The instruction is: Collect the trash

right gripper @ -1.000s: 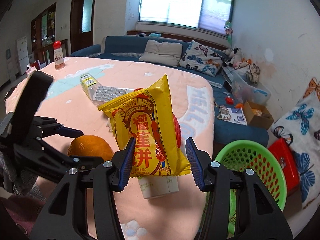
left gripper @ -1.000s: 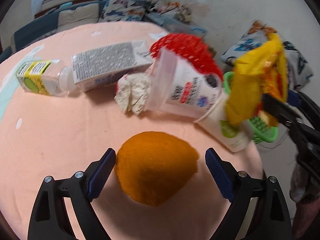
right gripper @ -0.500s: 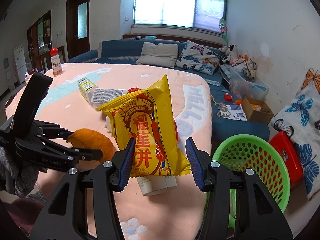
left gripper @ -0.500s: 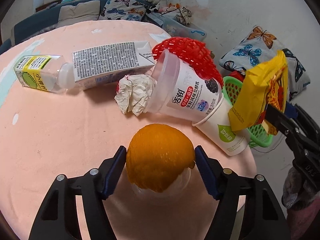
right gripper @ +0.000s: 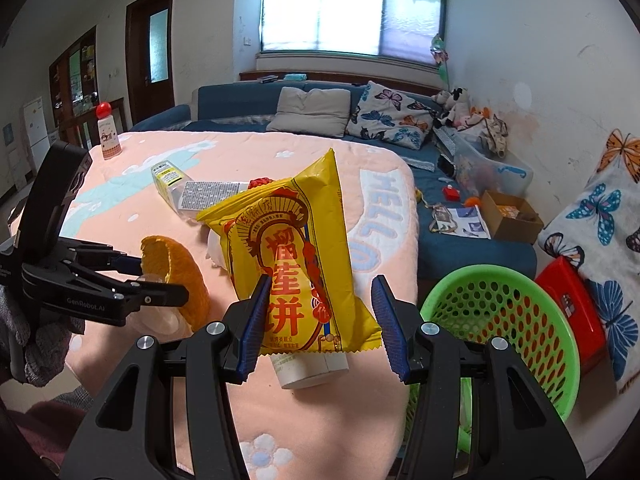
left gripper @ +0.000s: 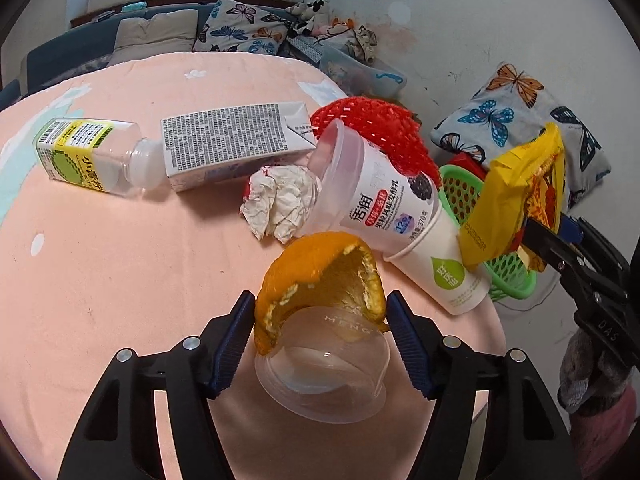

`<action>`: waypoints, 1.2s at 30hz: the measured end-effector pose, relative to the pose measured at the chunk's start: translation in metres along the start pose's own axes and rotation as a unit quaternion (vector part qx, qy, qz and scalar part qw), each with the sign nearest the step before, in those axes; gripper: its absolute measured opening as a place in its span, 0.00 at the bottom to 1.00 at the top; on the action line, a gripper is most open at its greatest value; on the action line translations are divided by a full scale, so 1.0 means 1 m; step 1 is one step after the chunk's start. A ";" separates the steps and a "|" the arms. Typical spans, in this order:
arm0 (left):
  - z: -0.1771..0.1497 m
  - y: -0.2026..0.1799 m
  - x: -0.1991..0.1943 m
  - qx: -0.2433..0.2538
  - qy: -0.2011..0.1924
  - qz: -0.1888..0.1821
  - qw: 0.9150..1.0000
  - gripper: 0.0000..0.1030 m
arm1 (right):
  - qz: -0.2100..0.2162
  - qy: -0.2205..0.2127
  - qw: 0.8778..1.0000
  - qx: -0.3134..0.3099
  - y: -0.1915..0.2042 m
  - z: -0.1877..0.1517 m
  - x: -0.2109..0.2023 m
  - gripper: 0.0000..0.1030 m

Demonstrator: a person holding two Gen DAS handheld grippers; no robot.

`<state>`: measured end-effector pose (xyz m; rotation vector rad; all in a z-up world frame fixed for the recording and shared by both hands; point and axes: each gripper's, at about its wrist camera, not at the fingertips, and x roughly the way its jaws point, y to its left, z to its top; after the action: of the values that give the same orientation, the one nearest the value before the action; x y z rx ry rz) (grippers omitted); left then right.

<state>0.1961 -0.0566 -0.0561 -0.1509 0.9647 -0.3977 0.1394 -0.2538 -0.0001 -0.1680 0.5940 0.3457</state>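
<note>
My left gripper (left gripper: 320,312) is shut on an orange peel (left gripper: 320,276) that caps a clear plastic cup (left gripper: 324,376), lifted off the pink table (left gripper: 120,260). It also shows in the right wrist view (right gripper: 176,268). My right gripper (right gripper: 318,320) is shut on a yellow snack bag (right gripper: 296,256), held upright beside the green basket (right gripper: 500,328). On the table lie a yogurt cup (left gripper: 376,196), a white paper cup (left gripper: 444,272), crumpled paper (left gripper: 280,204), a carton (left gripper: 228,140), a clear bottle (left gripper: 88,152) and red netting (left gripper: 376,132).
The table edge runs close on the right, with the basket on the floor below it. A red box (right gripper: 568,308) sits behind the basket. A blue sofa (right gripper: 280,100) with cushions stands beyond the table. A small red-capped bottle (right gripper: 108,132) stands at the table's far left.
My left gripper closed on the orange peel and lifted it, tilting it so a clear cup under it shows. The right gripper kept its hold on the snack bag near the basket.
</note>
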 end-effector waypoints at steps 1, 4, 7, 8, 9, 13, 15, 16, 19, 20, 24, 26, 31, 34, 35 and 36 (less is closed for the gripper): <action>-0.001 -0.001 0.000 0.003 0.003 0.000 1.000 0.64 | 0.000 0.000 1.000 0.000 0.000 0.000 0.000 0.50; -0.006 -0.003 0.001 0.010 0.006 0.003 1.000 0.68 | 0.002 -0.001 1.000 0.001 0.000 0.000 0.000 0.50; -0.008 -0.003 0.004 0.012 0.011 0.004 1.000 0.71 | 0.002 0.000 1.000 0.002 -0.001 -0.001 0.001 0.50; -0.009 -0.003 0.004 0.013 0.011 0.004 1.000 0.71 | 0.002 0.000 1.000 0.002 0.000 -0.002 0.002 0.50; -0.009 -0.004 0.004 0.013 0.012 0.004 1.000 0.72 | 0.002 0.000 1.000 0.003 -0.001 -0.002 0.002 0.50; -0.008 -0.006 0.006 0.016 0.015 0.007 1.000 0.73 | 0.002 0.000 1.000 0.003 -0.002 -0.002 0.002 0.50; -0.008 -0.007 0.007 0.016 0.015 0.007 1.000 0.73 | 0.003 0.000 1.000 0.002 -0.002 -0.002 0.002 0.50; -0.008 -0.008 0.008 0.018 0.016 0.007 1.000 0.73 | 0.003 0.001 1.000 0.002 -0.002 -0.002 0.002 0.50; -0.009 -0.009 0.009 0.017 0.020 0.009 1.000 0.78 | 0.003 0.002 1.000 0.003 -0.002 -0.003 0.003 0.50; -0.009 -0.010 0.009 0.017 0.021 0.010 1.000 0.79 | 0.004 0.003 1.000 0.003 -0.002 -0.004 0.003 0.50; -0.013 -0.012 0.012 0.025 0.022 0.018 0.999 0.73 | 0.004 0.004 1.000 0.006 -0.003 -0.007 0.004 0.50; -0.013 -0.011 0.013 0.024 0.022 0.020 0.999 0.71 | 0.005 0.004 1.000 0.007 -0.003 -0.007 0.003 0.50; -0.012 -0.012 0.012 0.028 0.018 0.018 0.999 0.66 | 0.004 0.003 1.000 0.007 -0.003 -0.007 0.003 0.50; -0.012 -0.010 0.007 0.029 0.011 0.014 0.999 0.64 | 0.004 0.002 1.000 0.009 -0.003 -0.006 0.001 0.50; -0.011 -0.010 0.005 0.028 0.006 0.013 0.999 0.63 | 0.004 0.002 1.000 0.009 -0.003 -0.006 0.001 0.50; -0.009 -0.009 0.002 0.027 0.001 0.010 1.000 0.63 | 0.002 0.001 1.000 0.009 -0.004 -0.006 0.001 0.50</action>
<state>0.1870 -0.0645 -0.0599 -0.0925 0.9553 -0.4049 0.1380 -0.2585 -0.0052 -0.1493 0.5990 0.3448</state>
